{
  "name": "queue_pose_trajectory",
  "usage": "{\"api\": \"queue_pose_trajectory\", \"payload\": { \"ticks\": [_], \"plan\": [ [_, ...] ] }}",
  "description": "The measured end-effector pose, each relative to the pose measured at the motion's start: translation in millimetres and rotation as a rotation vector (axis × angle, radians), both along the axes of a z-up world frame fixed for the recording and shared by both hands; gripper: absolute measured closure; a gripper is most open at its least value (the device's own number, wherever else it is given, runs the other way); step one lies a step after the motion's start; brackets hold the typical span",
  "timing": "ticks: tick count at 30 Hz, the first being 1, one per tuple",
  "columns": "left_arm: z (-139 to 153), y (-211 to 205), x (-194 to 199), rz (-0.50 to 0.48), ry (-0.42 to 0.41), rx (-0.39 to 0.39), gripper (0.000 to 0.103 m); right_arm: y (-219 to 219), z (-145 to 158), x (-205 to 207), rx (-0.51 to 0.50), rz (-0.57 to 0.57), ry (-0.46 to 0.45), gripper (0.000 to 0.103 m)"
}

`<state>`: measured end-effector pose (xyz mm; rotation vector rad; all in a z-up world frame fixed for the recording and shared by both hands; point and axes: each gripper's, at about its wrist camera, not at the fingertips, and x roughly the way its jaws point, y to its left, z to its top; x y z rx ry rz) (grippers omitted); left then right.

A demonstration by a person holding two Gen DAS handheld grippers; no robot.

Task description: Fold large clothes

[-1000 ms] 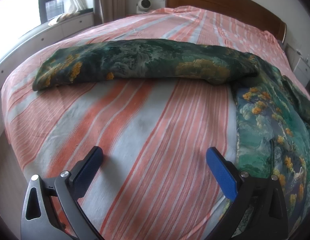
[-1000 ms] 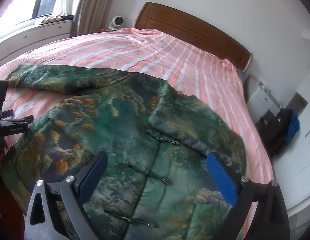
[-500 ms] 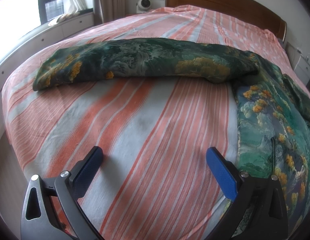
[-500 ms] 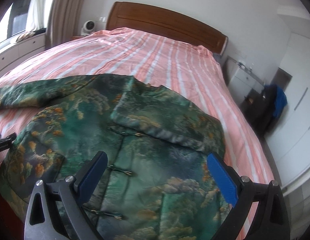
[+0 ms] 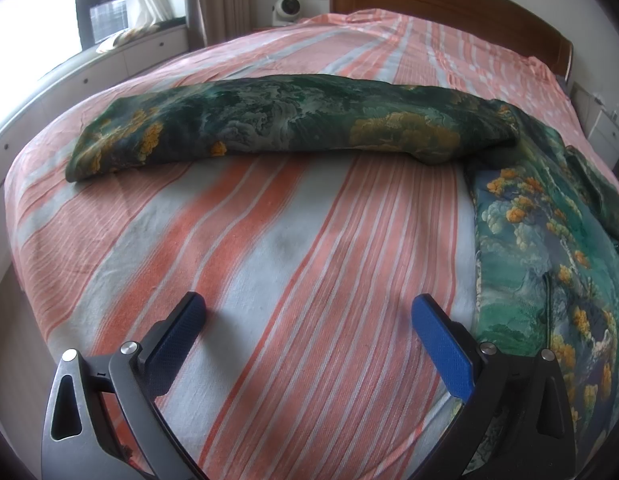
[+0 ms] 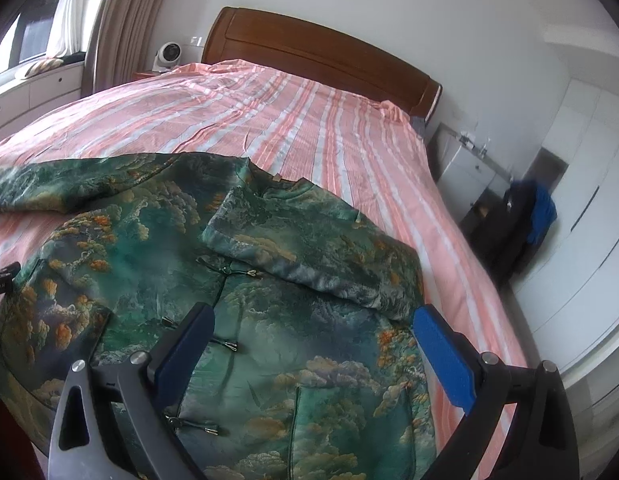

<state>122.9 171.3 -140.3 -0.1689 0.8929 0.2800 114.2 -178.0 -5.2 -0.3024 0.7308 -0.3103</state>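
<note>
A green jacket with a landscape print (image 6: 269, 312) lies flat on the bed, front up, with frog clasps down its middle. Its right sleeve (image 6: 309, 248) is folded across the chest. Its other sleeve (image 5: 277, 124) stretches out to the left over the striped sheet. My left gripper (image 5: 309, 332) is open and empty above bare sheet, left of the jacket's body (image 5: 549, 264). My right gripper (image 6: 313, 344) is open and empty above the jacket's lower front.
The bed has a pink and white striped sheet (image 5: 269, 260) and a wooden headboard (image 6: 317, 52). A white cabinet under the window (image 5: 109, 64) runs along the left. A nightstand (image 6: 465, 172) and a dark bag with blue cloth (image 6: 525, 216) stand on the right.
The right gripper has swung to the right and lifted a little, showing more of the bed's right side. The left gripper has barely moved. The jacket lies as before.
</note>
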Motion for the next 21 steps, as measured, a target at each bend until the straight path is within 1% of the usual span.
{"api": "queue_pose_trajectory", "payload": {
  "ticks": [5,13,16,21],
  "plan": [
    [0,0,0,0.0,0.0,0.0,0.0,2,4,-2,-0.037,-0.012,-0.012,0.004],
    [-1,0,0,0.0,0.002,0.003,0.0,-18,13,-9,-0.043,-0.064,-0.032,0.004],
    [-2,0,-1,0.0,0.003,0.005,0.0,-28,17,-13,-0.027,-0.084,-0.039,0.004],
    [-2,0,-1,-0.001,0.003,0.007,0.0,-35,20,-17,-0.048,-0.111,-0.045,0.004]
  ]
}}
